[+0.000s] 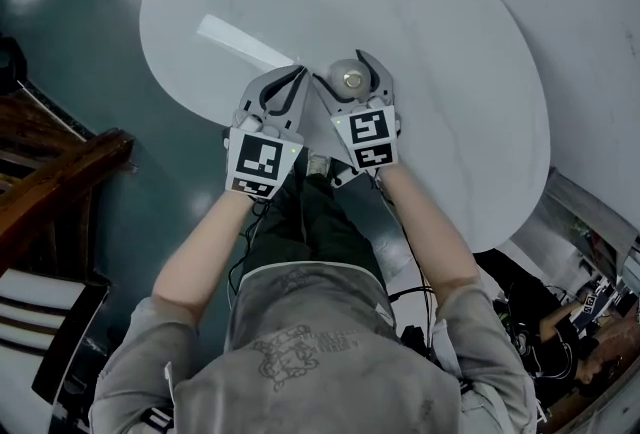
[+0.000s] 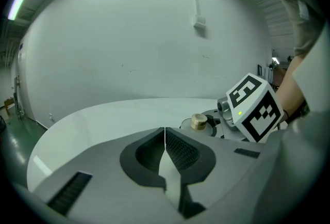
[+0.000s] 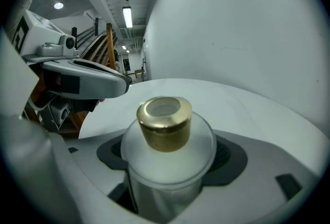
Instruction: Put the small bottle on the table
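Frosted-glass small bottle [image 3: 164, 120] with a gold cap sits clamped in the right gripper [image 1: 348, 74], over the round white table [image 1: 440, 42] near its edge. Lowering and release seem left. Beside the bottle, the left gripper [image 2: 165, 138] is closed, empty.

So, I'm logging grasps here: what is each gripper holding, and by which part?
The right gripper holds the small bottle by its frosted body, below the gold cap. The left gripper has its jaws shut on nothing.
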Demonstrator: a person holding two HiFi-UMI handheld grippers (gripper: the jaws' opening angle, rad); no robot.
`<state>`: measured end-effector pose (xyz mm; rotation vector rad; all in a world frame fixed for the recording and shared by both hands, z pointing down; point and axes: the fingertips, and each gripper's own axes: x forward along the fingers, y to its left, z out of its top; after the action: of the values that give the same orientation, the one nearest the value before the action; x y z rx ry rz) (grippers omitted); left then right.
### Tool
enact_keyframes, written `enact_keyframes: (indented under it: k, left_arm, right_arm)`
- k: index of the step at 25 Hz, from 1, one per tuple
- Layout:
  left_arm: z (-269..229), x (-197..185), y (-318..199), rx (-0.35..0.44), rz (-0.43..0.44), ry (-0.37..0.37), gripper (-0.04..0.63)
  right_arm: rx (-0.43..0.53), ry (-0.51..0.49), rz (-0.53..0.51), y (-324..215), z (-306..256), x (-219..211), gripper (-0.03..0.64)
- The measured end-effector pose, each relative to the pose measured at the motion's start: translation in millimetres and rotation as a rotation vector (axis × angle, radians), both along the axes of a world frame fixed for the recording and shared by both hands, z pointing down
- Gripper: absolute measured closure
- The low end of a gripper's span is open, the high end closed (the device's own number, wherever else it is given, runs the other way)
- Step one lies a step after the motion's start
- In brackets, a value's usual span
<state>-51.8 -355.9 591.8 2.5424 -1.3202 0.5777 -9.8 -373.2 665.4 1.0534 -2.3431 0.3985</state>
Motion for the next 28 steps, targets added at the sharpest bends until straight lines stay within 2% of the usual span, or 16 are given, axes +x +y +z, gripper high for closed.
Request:
enact_keyframes:
  k: [3,13,16,20,21,23,26,28]
  left_arm:
    - [-7.8,-1.0,2.8,0.004,0.005,0.002,0.577]
    - [-54.2,-10.3,9.9,0.074,-0.019,0.021,0.577]
    - [-74.5,-11.5,13.2,0.111,-0.011,0.003,0.577]
    - [-107.1,-6.3,17.6,0.184,0.028,-0.04,0.577]
    - [-116.6,-6.6,18.2,0.196,0.03,-0.04,0.577]
    - [-136.0,-8.0,20.0,0.221,0.029,-0.042,0.577]
    - [-163.1,-8.4,29.1,0.257,0.038,-0.061,0.577]
    - [-181.7,-6.3,34.7,0.282,0.046,-0.059,0.577]
  right_arm:
    - [-0.036,-0.023,0.023,0.9,-7.4,-0.3,0.278]
    - [0.022,-0.032,0.059,1.1,-59.5,7.1,0.278]
    - [0.034,-0.051,0.056,3.8,-88.1,10.1,0.278]
    - [0.109,-0.086,0.074,5.6,-139.7,18.6,0.279]
    - [0.132,-0.092,0.087,5.7,-153.2,21.0,0.288]
    - [0.182,-0.1,0.116,6.5,-178.9,26.0,0.423]
    - [0.227,-0.132,0.132,16.0,-212.4,29.5,0.436]
    - [0.281,-0.168,0.148,23.2,-240.7,34.1,0.476]
